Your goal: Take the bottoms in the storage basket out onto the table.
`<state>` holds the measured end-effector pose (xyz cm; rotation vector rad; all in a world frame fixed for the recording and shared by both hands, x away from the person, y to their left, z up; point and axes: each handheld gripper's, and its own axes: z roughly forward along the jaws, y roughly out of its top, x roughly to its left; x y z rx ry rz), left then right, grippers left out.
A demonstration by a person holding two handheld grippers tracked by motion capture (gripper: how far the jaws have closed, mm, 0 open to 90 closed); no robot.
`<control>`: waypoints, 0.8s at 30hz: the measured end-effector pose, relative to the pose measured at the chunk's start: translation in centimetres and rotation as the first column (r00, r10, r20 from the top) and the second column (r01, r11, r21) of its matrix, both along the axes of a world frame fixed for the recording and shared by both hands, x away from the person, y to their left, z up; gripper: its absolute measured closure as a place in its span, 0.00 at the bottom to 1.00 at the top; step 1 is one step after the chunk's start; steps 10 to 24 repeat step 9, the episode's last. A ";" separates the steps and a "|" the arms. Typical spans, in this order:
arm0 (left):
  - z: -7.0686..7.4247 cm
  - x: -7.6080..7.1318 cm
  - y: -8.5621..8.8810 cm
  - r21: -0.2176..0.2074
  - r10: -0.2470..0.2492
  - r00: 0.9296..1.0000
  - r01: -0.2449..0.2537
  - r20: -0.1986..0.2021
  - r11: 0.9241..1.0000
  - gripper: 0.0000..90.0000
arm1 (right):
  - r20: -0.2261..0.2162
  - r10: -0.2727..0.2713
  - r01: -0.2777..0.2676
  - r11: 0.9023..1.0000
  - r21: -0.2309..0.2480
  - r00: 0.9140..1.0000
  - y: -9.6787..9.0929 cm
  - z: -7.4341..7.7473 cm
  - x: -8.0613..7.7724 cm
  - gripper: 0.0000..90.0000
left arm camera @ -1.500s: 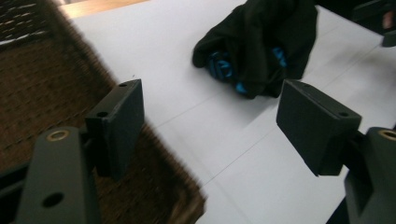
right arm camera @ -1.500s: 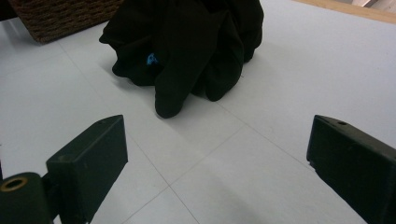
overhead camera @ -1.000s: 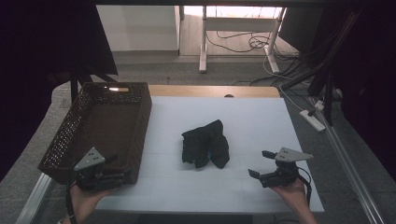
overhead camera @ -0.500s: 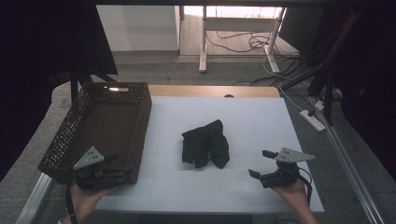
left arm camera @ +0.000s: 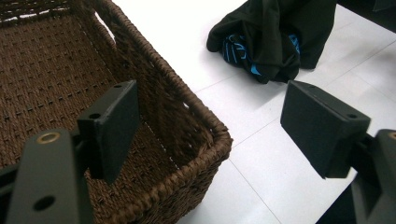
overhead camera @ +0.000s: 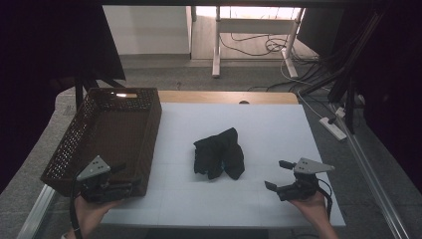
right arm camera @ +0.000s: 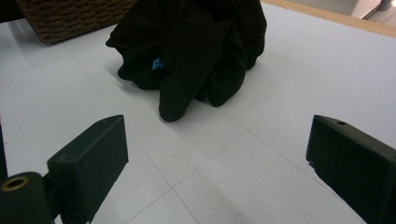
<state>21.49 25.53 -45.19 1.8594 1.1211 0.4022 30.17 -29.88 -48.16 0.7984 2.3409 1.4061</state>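
Observation:
A crumpled black garment (overhead camera: 219, 155) with a bit of blue print lies in the middle of the white table (overhead camera: 259, 124). A brown wicker basket (overhead camera: 149, 129) stands at the left, with nothing in it. My left gripper (overhead camera: 127, 175) hovers at the basket's near right corner, open, its jaws on either side of the rim (left arm camera: 205, 126); the garment (left arm camera: 275, 37) lies beyond. My right gripper (overhead camera: 276, 174) is held near the front right of the table, open and pointing left at the garment (right arm camera: 196, 46), about a hand's width short of it. Nothing is between either pair of jaws.
A strip of bare wood (overhead camera: 224, 97) runs along the table's far edge. A white power strip (overhead camera: 331, 127) and cables lie on the floor to the right. Grey floor and a white desk frame (overhead camera: 216, 45) lie beyond the table.

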 end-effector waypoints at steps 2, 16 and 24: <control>0.0 0.0 0.0 0.000 -0.001 1.000 0.001 0.000 1.000 0.23 | -0.001 -0.001 0.001 1.000 0.001 1.000 0.0 0.0 0.0 0.06; 0.1 0.0 -0.2 -0.003 -0.004 1.000 0.005 0.003 1.000 0.23 | 0.001 0.001 -0.001 1.000 0.002 1.000 0.0 0.0 0.0 0.06; 0.1 0.0 -0.2 -0.003 -0.004 1.000 0.005 0.003 1.000 0.23 | 0.001 0.001 -0.001 1.000 0.002 1.000 0.0 0.0 0.0 0.06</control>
